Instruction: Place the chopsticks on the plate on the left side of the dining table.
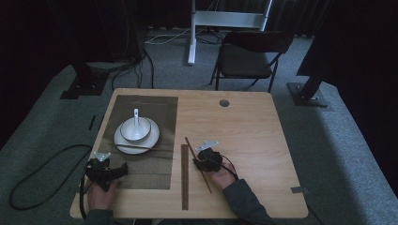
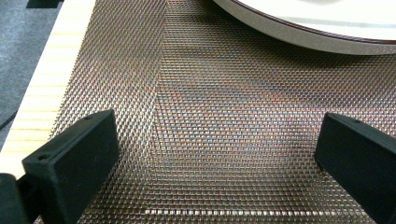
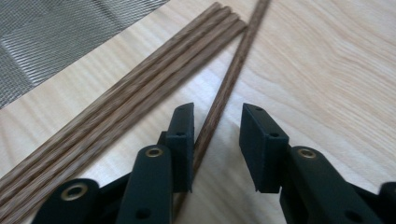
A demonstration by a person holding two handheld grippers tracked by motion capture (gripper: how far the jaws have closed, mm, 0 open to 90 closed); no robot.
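Now, right gripper (image 3: 217,128): jaws apart, straddling the loose dark wooden chopstick (image 3: 229,84) to pinch it.
Left gripper (image 2: 215,154): jaws apart, idle over the woven brown placemat (image 2: 210,93).

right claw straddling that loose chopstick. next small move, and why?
Probably finish closing the right claw on the single chopstick. The stick lies between the jaws, against the left one, with a gap to the right one, so it is not pinched yet. It lies angled on the table, apart from the chopstick bundle, so nothing blocks the pinch.

Right gripper (image 1: 202,159) over loose chopstick (image 1: 197,164), table (image 1: 253,140).
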